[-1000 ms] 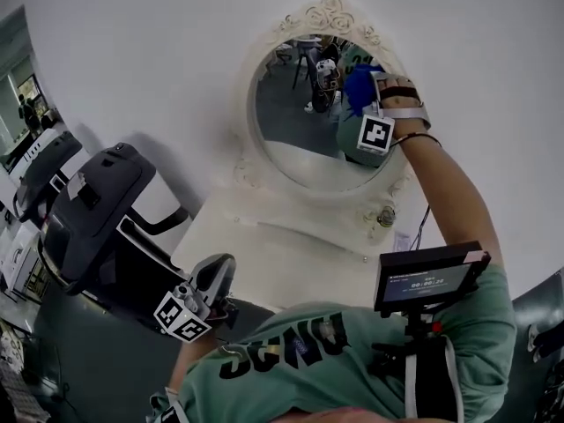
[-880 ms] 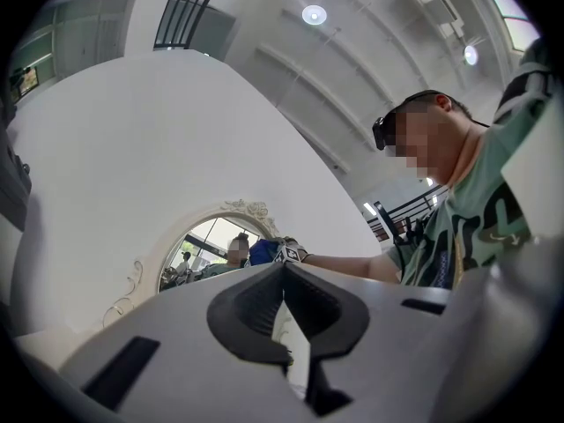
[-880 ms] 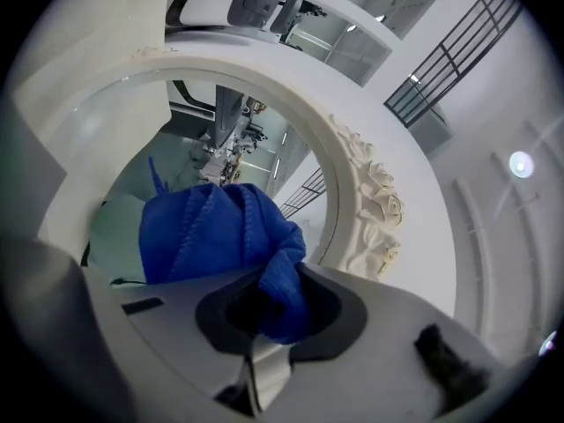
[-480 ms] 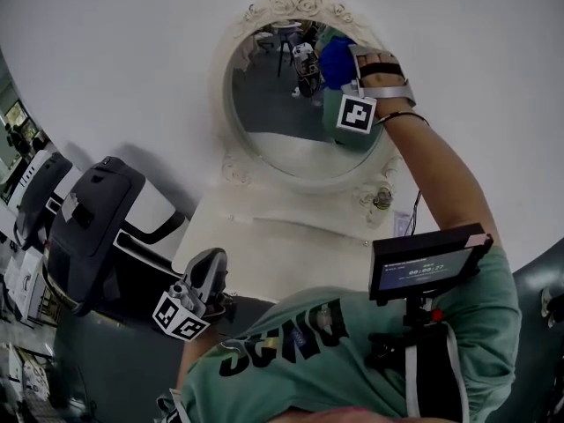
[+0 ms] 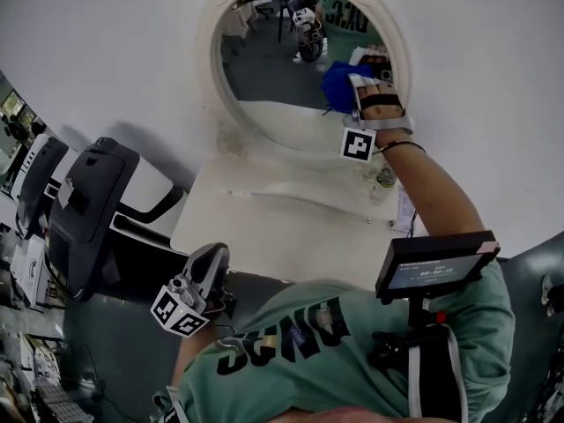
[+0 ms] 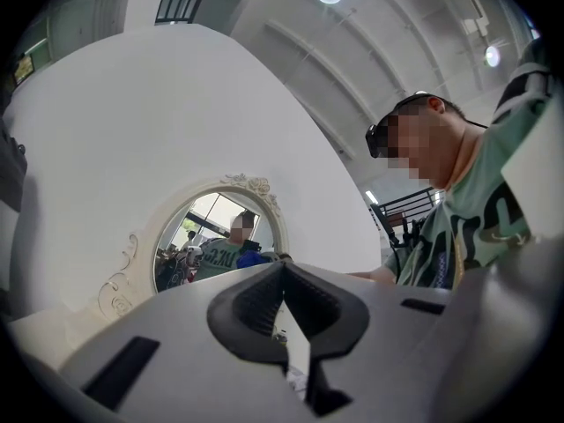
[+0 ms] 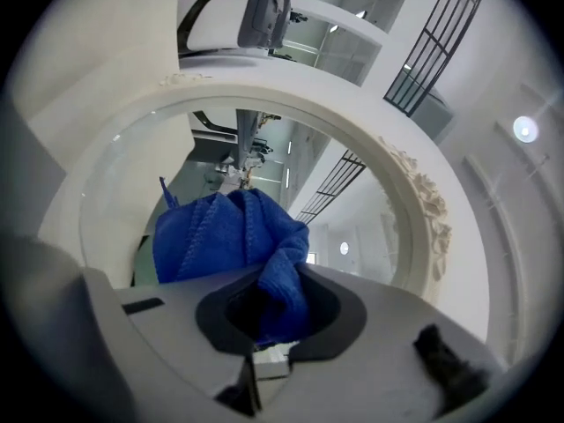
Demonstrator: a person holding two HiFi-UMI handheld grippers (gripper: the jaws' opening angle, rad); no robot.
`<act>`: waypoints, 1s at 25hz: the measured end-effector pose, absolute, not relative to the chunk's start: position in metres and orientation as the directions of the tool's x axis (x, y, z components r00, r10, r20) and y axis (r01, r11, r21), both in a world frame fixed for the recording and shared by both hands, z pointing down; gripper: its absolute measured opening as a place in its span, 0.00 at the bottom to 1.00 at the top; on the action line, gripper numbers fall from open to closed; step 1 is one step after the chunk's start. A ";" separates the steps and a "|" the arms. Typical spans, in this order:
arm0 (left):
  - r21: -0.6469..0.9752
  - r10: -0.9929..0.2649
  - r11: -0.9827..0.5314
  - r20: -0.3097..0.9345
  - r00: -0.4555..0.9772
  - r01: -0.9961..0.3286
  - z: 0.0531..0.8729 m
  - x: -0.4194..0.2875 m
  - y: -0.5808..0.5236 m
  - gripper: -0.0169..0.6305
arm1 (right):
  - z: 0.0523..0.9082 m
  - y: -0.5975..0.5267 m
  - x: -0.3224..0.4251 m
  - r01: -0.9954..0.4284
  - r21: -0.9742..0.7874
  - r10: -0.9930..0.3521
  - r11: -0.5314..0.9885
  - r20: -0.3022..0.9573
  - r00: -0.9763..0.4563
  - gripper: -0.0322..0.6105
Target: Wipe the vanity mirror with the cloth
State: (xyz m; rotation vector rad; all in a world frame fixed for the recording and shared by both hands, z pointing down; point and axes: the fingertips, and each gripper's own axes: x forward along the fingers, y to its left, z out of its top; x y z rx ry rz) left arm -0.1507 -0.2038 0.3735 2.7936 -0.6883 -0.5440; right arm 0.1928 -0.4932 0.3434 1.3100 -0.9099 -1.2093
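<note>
Blue cloth (image 5: 338, 85) pinched in right claw (image 7: 266, 305) near mirror (image 5: 264, 73) rim; left claw (image 6: 284, 268) closed.

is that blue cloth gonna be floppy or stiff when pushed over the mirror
Probably floppy: the blue cloth bunches in folds above the right gripper. Likely light, since a small pinch holds the whole wad. Its looped weave should drag on the mirror rather than slip.

Bright, even light (fisheye-warped edges).
</note>
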 end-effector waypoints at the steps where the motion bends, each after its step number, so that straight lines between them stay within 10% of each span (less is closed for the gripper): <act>1: 0.297 -0.488 -0.864 -0.287 0.824 -0.408 0.375 -0.150 -0.201 0.04 | 0.366 -0.491 0.192 0.117 0.988 -0.975 -0.095 -0.116 0.187 0.12; 12: 0.393 -0.553 -0.790 -0.124 0.824 -0.470 0.419 -0.152 -0.193 0.04 | 0.595 -0.491 0.184 0.059 0.962 -0.939 0.267 0.246 0.239 0.12; 25: 0.340 -0.565 -0.812 -0.250 0.786 -0.475 0.395 -0.181 -0.176 0.04 | 0.511 -0.487 0.172 0.163 0.941 -0.938 0.297 0.255 0.235 0.12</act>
